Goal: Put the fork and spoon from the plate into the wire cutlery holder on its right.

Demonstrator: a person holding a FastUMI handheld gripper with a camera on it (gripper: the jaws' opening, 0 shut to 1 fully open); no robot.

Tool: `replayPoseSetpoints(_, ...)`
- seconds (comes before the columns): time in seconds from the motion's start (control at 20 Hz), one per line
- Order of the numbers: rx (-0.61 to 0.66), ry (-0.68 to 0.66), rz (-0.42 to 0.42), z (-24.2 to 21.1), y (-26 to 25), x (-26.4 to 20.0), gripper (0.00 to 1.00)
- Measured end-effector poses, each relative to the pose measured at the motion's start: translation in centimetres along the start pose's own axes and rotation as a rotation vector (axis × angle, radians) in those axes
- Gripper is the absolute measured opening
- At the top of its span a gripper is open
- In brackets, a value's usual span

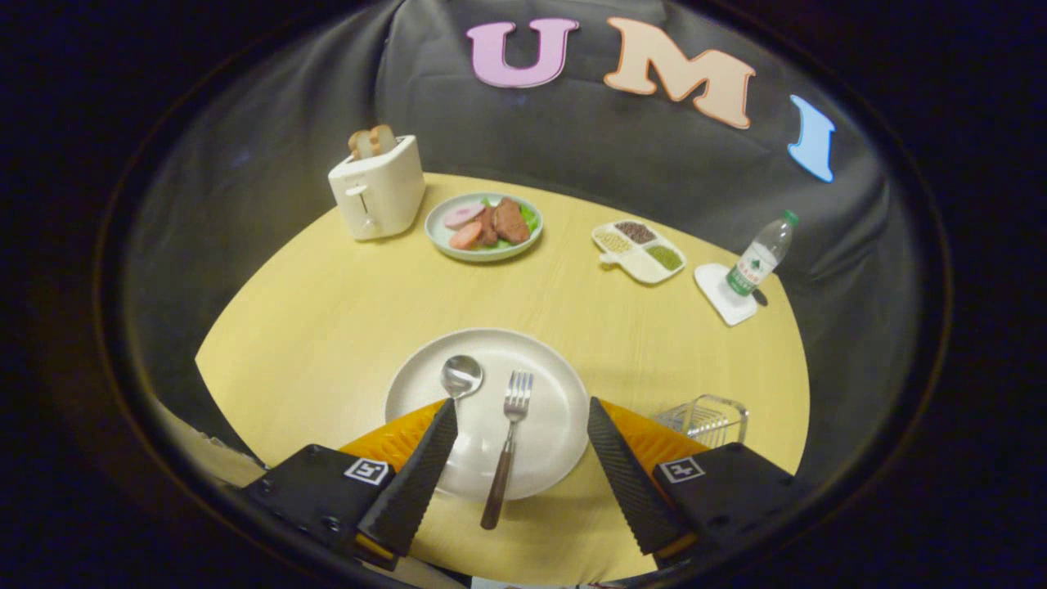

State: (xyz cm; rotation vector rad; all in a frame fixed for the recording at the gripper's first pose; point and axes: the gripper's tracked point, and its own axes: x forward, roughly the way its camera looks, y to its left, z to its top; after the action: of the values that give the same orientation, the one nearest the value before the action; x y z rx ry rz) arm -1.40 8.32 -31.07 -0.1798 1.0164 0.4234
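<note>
Gripper view has my gripper (521,417) spread wide over the near side of the plate (556,425), grasping nothing. Between the fingers lie the spoon (460,377) at left (handle hidden) and the fork (507,446) just right. Right of the plate stands the wire cutlery holder (707,417).

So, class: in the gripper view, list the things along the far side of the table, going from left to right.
Toaster → plate of food → divided dish of grains → water bottle on its white coaster. The tongs are open above the near plate, which holds the spoon and fork.
</note>
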Motion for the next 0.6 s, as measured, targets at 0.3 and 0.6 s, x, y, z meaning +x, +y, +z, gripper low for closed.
replayPoseSetpoints(0.3,0.021,0.140,-0.016,-3.0,-0.9,2.6,1.00)
replayPoseSetpoints(0.6,0.060,0.269,0.004,-6.1,-0.6,5.3,0.87)
